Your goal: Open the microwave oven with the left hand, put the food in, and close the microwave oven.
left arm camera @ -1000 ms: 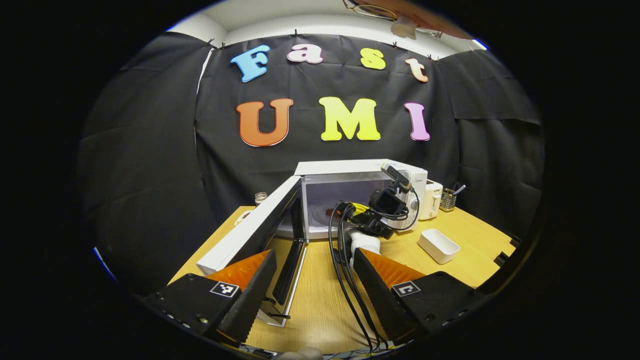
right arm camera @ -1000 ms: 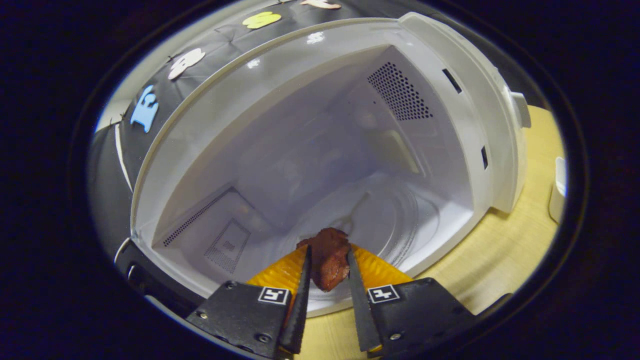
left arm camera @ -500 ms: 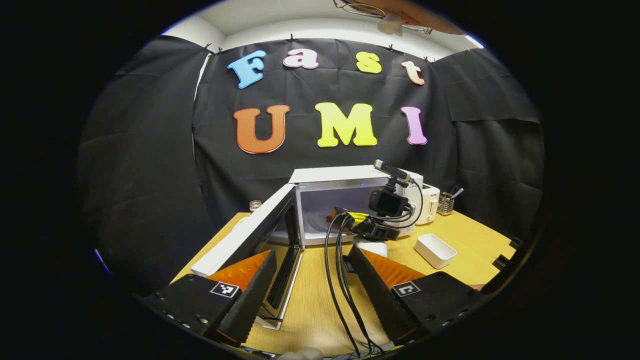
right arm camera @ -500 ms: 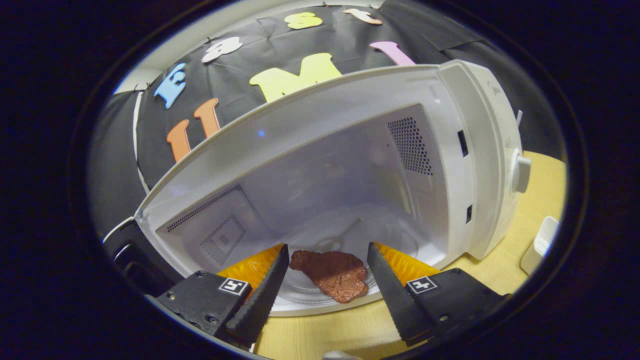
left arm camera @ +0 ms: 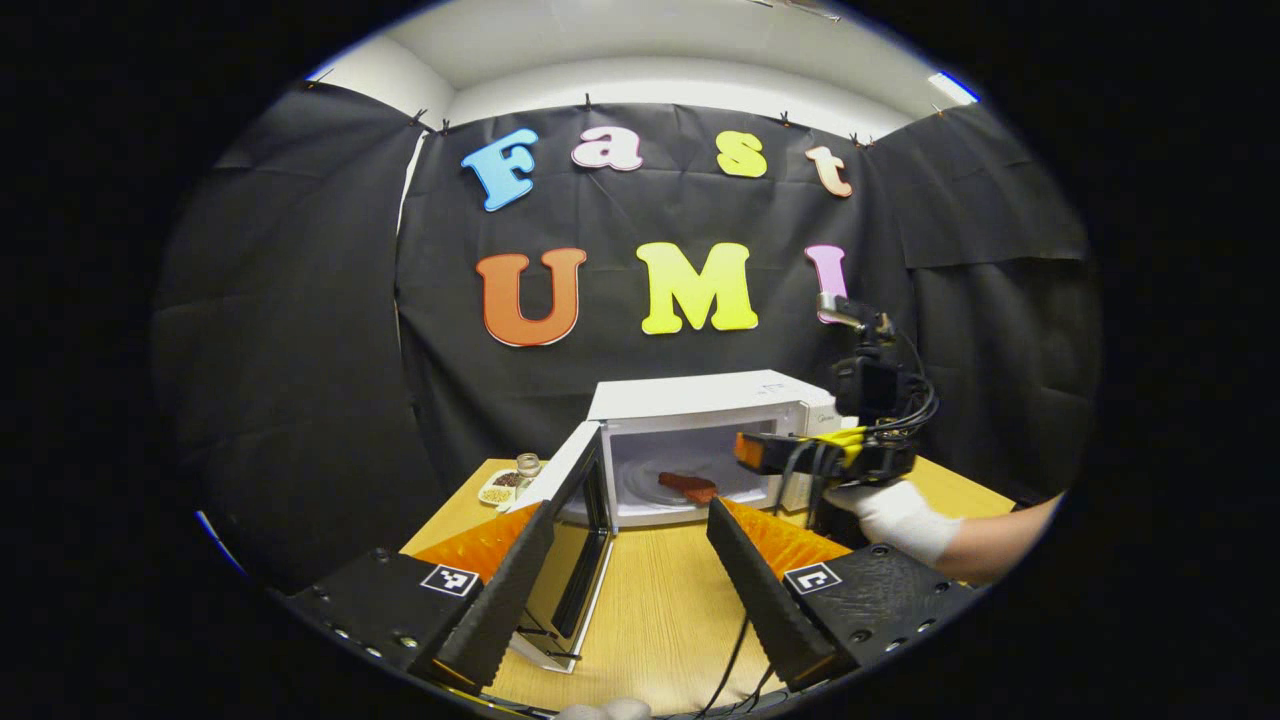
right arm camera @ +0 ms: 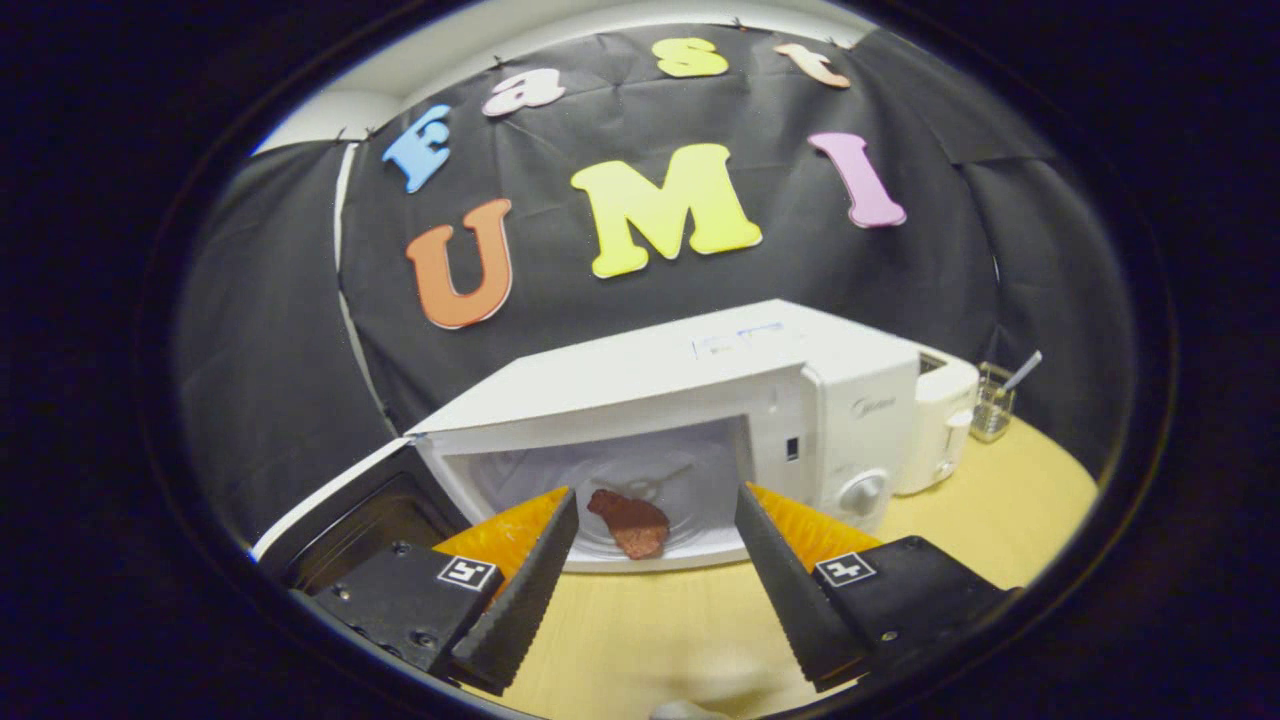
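The piece of meat (right arm camera: 629, 522) now lies by itself on the glass turntable (right arm camera: 680, 500) inside the microwave oven (right arm camera: 700, 400), toward the front of the cavity. 1 second ago it was pinched between the right gripper's fingers, held just inside the opening; half a second ago the fingers had already parted around it; now the right gripper (right arm camera: 650, 560) has drawn back out over the counter (right arm camera: 640, 640), with its fingers spread wide and nothing between them. In the left gripper view the same brown piece (left arm camera: 688, 484) shows through the open front of the oven (left arm camera: 700, 440), and the right gripper (left arm camera: 800, 455) sits to the right of the opening, held by a gloved hand (left arm camera: 895, 515), clear of the cavity.

The placing step looks done, so what is left is to shut the door. The door (left arm camera: 565, 530) stands swung out to the left of the oven, its near edge reaching toward the left gripper (left arm camera: 620, 570), whose fingers are spread with nothing held; the door's lower corner shows between and below them. The left gripper has also pulled back a little from the oven over the last second. My guess is that the door wants a push on its outer face from the left, and the right hand and its trailing cables (left arm camera: 740, 650) should stay out of the door's swing.

Farther off, a small dish and jar (left arm camera: 510, 480) stand at the far left of the counter, and a white toaster (right arm camera: 940, 420) and a glass with a utensil (right arm camera: 995, 400) stand to the right of the oven.
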